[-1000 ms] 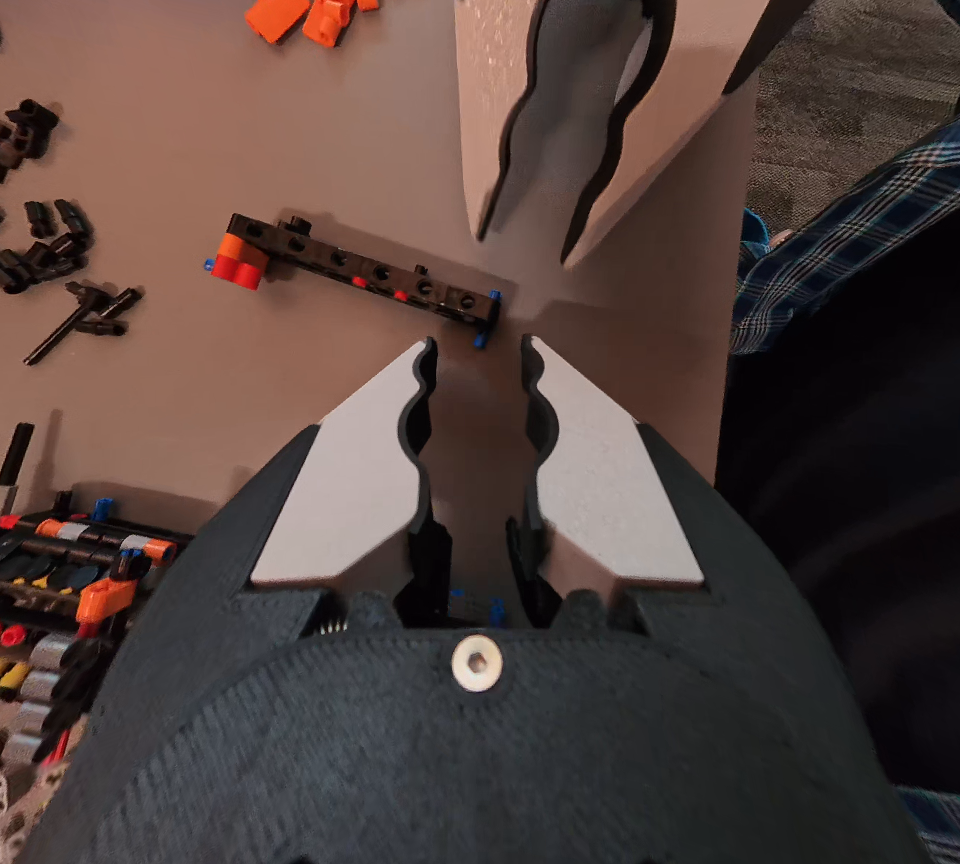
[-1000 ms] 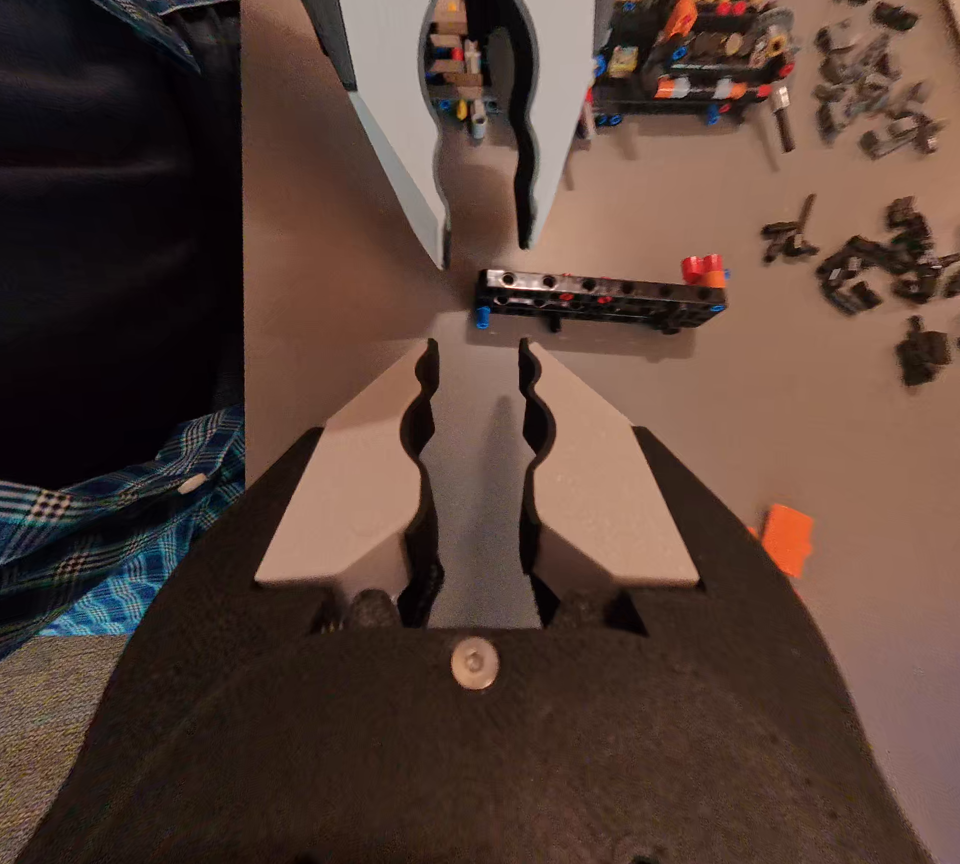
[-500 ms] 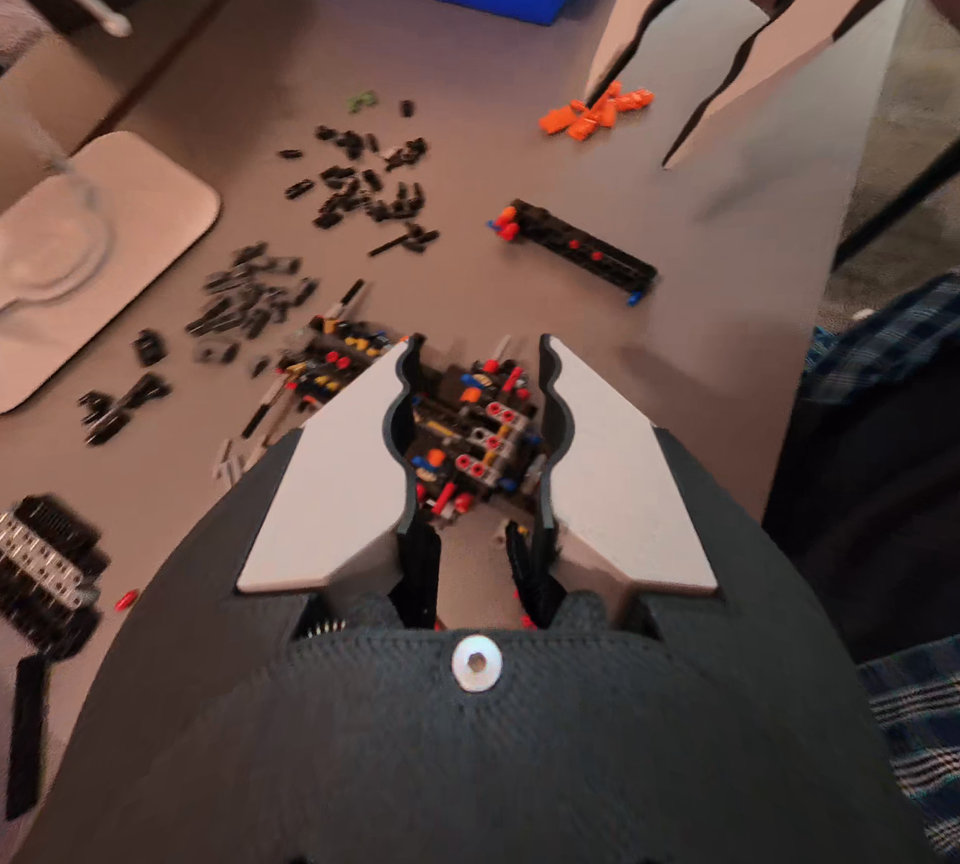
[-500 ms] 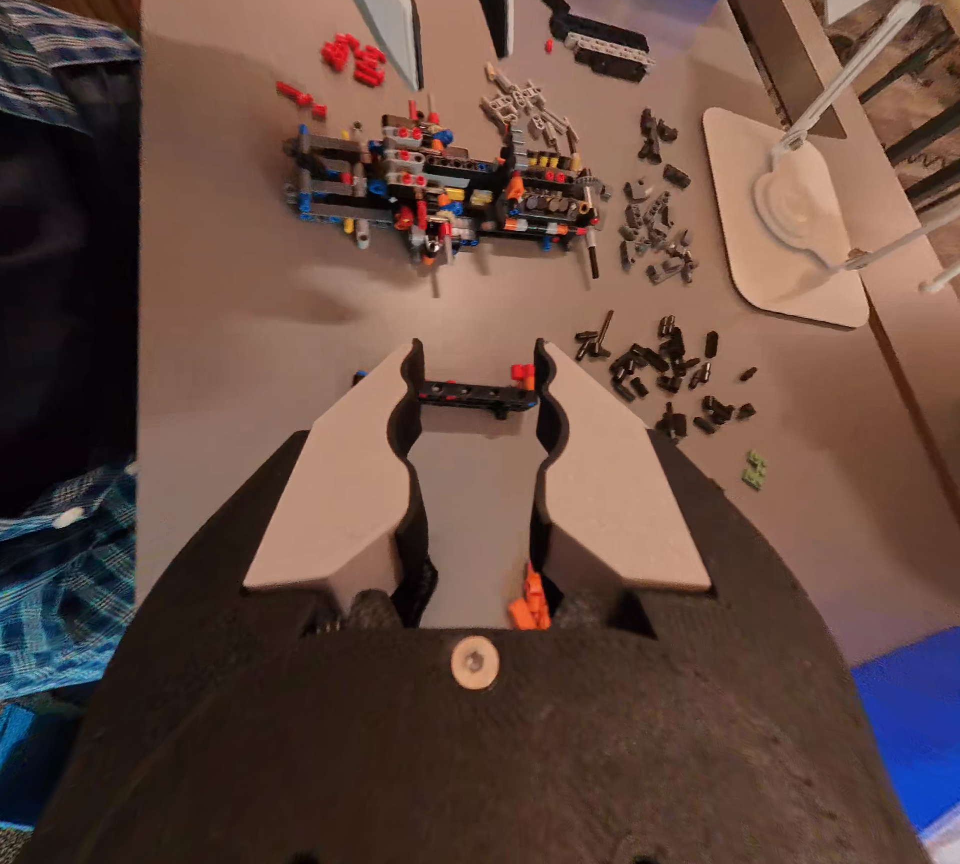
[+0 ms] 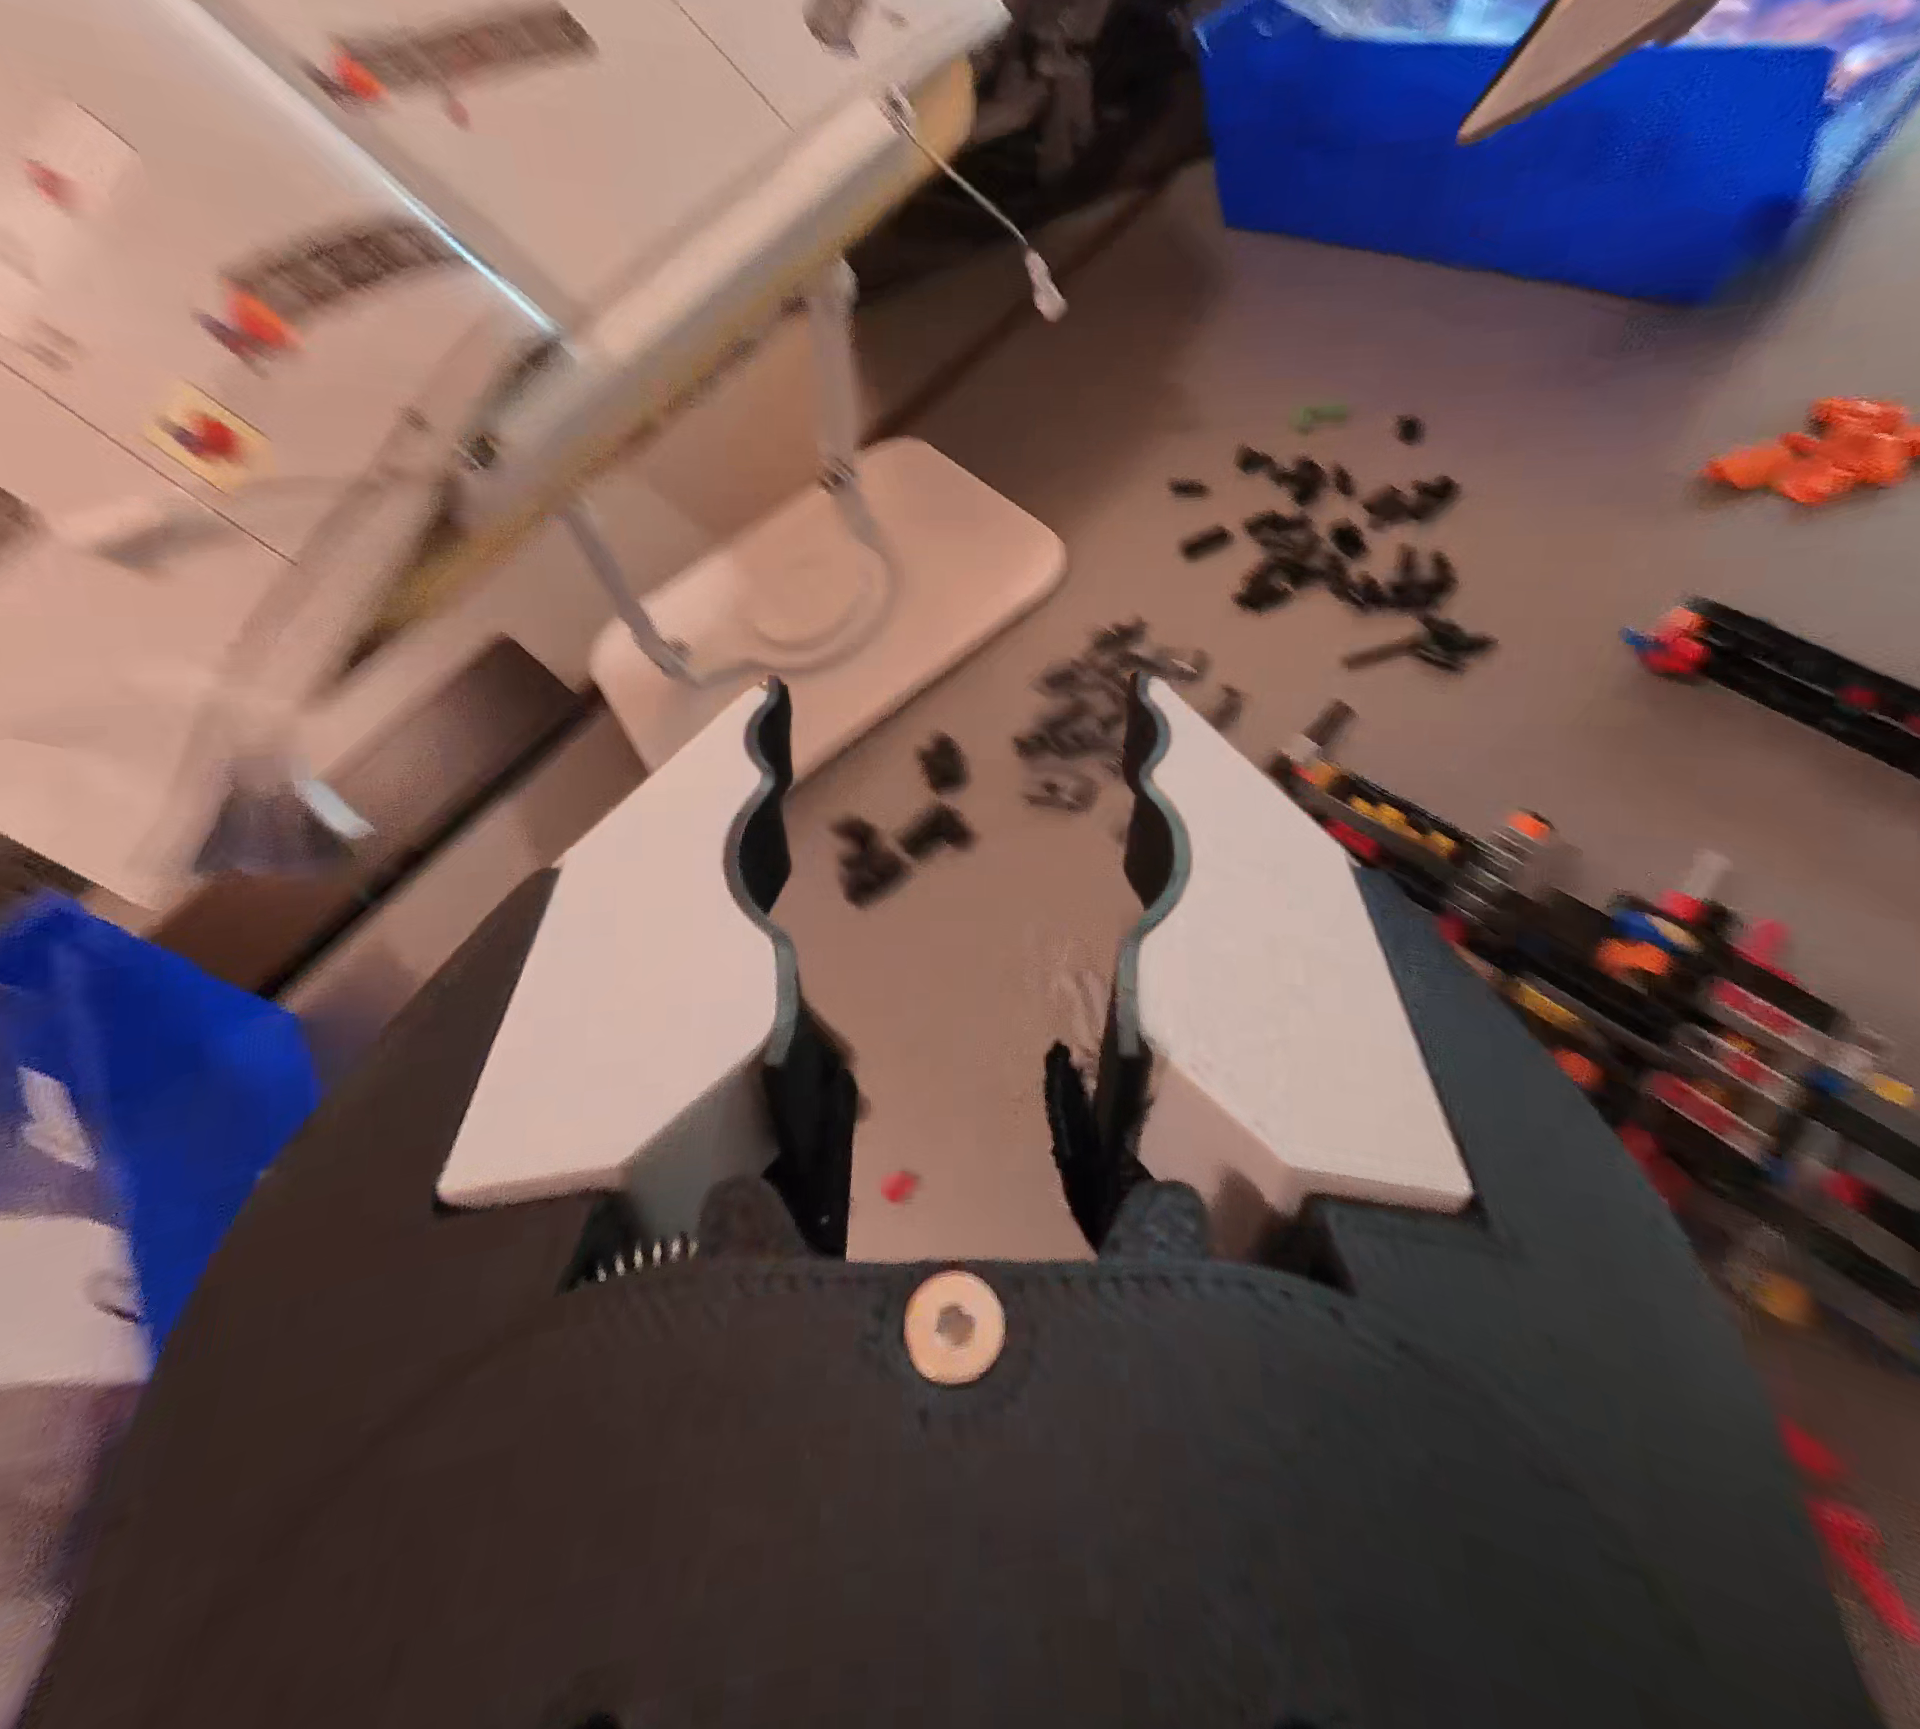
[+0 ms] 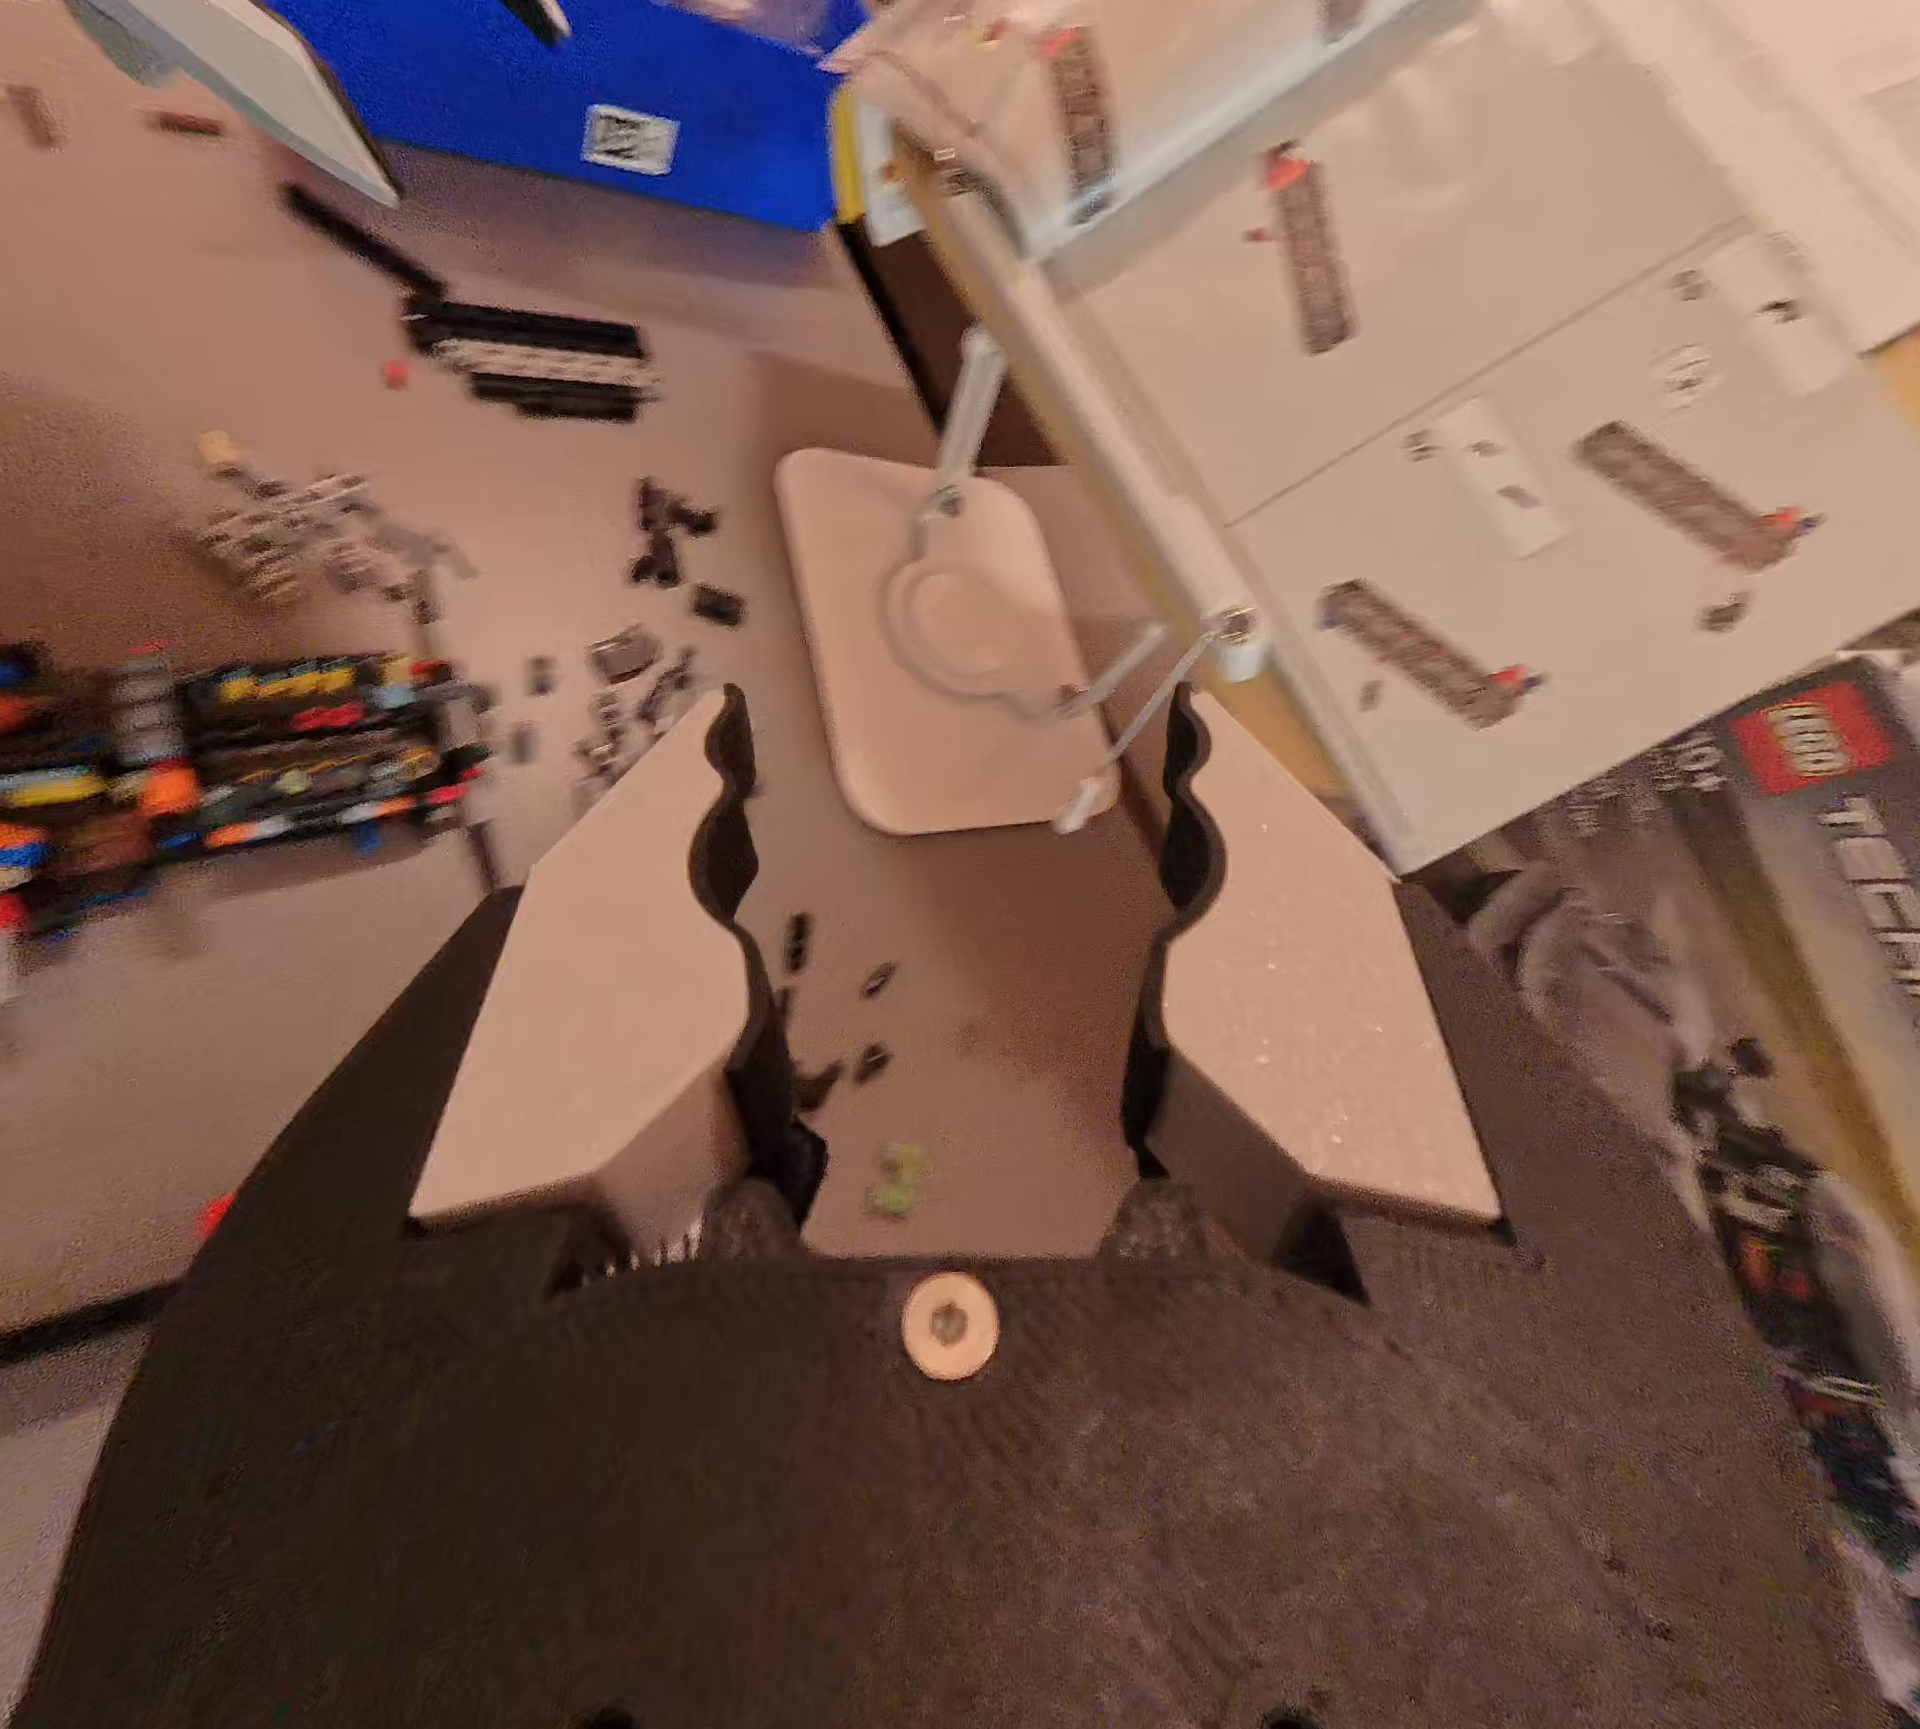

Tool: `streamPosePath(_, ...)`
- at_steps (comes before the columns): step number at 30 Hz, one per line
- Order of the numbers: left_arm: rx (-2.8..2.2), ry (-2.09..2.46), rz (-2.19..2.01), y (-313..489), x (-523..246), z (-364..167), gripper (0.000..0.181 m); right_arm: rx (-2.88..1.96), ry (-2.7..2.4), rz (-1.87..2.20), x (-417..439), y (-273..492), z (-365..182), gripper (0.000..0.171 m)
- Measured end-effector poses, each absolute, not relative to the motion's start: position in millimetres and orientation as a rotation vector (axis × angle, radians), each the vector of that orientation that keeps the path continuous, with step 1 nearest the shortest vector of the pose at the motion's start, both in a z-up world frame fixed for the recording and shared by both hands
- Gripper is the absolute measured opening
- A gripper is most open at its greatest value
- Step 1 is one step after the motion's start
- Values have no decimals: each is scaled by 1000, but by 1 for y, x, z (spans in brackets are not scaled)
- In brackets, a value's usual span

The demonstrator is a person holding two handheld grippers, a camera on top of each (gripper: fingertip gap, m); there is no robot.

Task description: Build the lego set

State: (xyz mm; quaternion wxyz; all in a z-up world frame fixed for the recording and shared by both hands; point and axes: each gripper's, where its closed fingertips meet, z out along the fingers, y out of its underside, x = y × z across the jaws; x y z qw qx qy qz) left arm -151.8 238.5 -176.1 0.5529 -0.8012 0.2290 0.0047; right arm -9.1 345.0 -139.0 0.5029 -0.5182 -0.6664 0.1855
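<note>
Left gripper (image 5: 956, 703): raised above the grey tabletop (image 5: 1455, 349), fingers wide apart, holding nothing. Right gripper (image 6: 951, 713): likewise spread and empty. Both face the open white instruction booklet on its wire stand (image 6: 1455, 245), probably to consult the next step. Partly built multicoloured lego chassis (image 6: 229, 754): resting on the table, left of the right gripper. Blue plastic bin (image 5: 1507, 152): holds clear plastic bags, contents unclear.

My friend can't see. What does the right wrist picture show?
An open, empty gripper hangs over a table scattered with small black toy pieces. A half-built colourful model lies at the left, a blue bin at the back, and an instruction booklet on a white stand at the right.
</note>
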Motion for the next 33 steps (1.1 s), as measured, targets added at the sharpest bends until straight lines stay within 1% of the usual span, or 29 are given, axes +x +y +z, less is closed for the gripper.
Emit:
streamPosePath(1,-1854,548,57,251,-161,-163,61,-1256,-1583,427,-17,361,-130,79)
streamPosePath(4,-1802,589,186,291,-186,-135,58,-1268,-1534,411,-42,405,-108,77)
streamPosePath(8,-1803,660,421,340,-231,-123,63,-1264,-1512,313,-78,458,-90,87)
streamPosePath(10,-1801,703,476,356,-247,-122,61,-1248,-1494,274,-95,486,-77,92)
streamPosePath(13,-1881,740,448,372,-268,-140,64,-1262,-1486,247,-111,525,-63,99)
streamPosePath(16,-1889,733,317,376,-273,-152,70,-1296,-1471,246,-119,557,-54,108)
streamPosePath(17,-1873,727,295,376,-273,-152,69,-1314,-1468,245,-120,566,-54,112)
streamPosePath(21,-1908,709,279,369,-275,-157,66,-1368,-1500,222,-124,581,-67,117)
streamPosePath(24,-1910,684,297,366,-276,-160,64,-1393,-1496,225,-124,585,-73,112)
streamPosePath(26,-1893,658,264,367,-274,-161,66,-1395,-1492,239,-124,583,-75,104)
streamPosePath(28,-1880,637,233,366,-274,-160,63,-1393,-1494,242,-123,581,-76,99)
streamPosePath(32,-1868,630,221,361,-274,-164,56,-1380,-1544,218,-124,575,-80,77)
streamPosePath(33,-1868,634,223,361,-274,-165,57,-1381,-1553,208,-124,575,-81,75)
